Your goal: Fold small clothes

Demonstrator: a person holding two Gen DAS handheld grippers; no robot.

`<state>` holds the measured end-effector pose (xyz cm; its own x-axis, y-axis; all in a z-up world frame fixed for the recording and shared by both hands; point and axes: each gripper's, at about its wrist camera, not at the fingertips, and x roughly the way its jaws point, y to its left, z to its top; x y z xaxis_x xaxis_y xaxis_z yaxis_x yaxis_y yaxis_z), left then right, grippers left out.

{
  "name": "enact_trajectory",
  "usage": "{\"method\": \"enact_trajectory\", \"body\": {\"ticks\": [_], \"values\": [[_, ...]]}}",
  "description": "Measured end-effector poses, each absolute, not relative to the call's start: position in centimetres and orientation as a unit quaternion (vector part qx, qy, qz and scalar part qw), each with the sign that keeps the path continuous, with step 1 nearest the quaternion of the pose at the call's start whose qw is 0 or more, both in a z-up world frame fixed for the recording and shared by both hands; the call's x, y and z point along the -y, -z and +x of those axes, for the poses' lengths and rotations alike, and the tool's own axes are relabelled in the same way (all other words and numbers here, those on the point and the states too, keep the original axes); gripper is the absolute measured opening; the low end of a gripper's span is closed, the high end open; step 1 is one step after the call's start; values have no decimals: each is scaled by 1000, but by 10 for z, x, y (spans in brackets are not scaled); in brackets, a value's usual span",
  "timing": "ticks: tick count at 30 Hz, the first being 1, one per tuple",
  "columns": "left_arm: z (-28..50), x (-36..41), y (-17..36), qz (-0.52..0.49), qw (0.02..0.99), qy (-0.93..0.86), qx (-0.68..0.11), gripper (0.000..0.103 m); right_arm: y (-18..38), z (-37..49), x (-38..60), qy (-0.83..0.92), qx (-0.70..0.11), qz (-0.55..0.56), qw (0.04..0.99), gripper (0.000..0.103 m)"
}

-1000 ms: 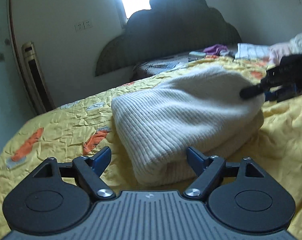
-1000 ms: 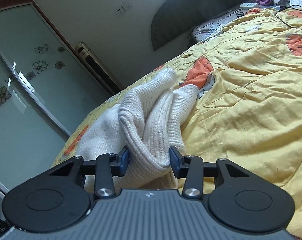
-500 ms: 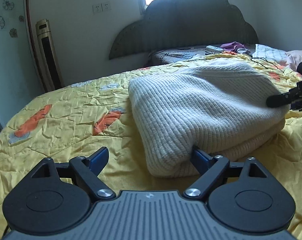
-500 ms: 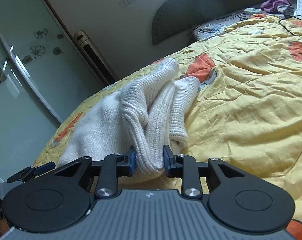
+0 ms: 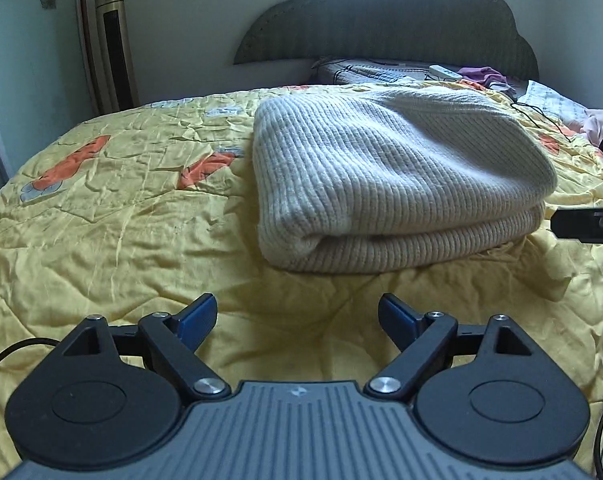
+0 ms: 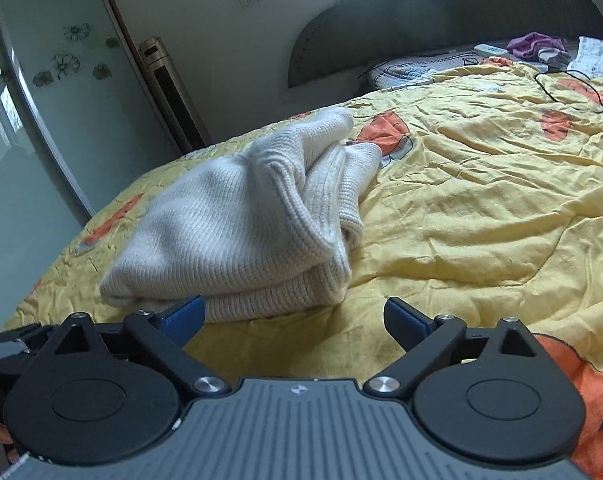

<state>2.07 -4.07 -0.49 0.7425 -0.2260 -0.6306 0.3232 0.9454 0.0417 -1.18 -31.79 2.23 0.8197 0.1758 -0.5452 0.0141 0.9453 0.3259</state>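
A cream ribbed knit sweater (image 5: pixel 393 184) lies folded in a thick bundle on the yellow bedspread (image 5: pixel 121 216). It also shows in the right wrist view (image 6: pixel 253 232), its end layers bunched and raised. My left gripper (image 5: pixel 297 320) is open and empty, a little back from the sweater's near edge. My right gripper (image 6: pixel 293 318) is open and empty, just short of the sweater's end; its tip shows at the right edge of the left wrist view (image 5: pixel 585 222).
The yellow bedspread (image 6: pixel 481 208) with orange patches covers the bed. A dark headboard (image 5: pixel 385 20) stands behind, with pillows, a purple cloth (image 6: pixel 535 44) and a black cable (image 6: pixel 569 84). A tower heater (image 5: pixel 115 44) and glass wardrobe door (image 6: pixel 29 112) stand at the left.
My right gripper opened and let go of the sweater's end, then drew back. My left gripper pulled back from the sweater. The sweater settled flat on the bed.
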Motion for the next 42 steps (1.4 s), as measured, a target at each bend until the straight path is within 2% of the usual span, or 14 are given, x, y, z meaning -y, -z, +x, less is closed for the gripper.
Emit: {"method": "enact_trajectory", "body": {"ticks": [8, 25, 29, 42], "values": [[14, 38, 7, 52, 928, 138, -343, 88, -15, -20, 296, -34, -324, 122, 937, 102], [7, 34, 12, 32, 932, 115, -342, 89, -6, -26, 272, -21, -345, 74, 935, 103], [5, 35, 13, 35, 933, 110, -341, 96, -4, -26, 270, -18, -346, 66, 936, 103], [-3, 33, 17, 33, 939, 82, -333, 99, 1, -27, 264, -10, -348, 28, 937, 103]]}}
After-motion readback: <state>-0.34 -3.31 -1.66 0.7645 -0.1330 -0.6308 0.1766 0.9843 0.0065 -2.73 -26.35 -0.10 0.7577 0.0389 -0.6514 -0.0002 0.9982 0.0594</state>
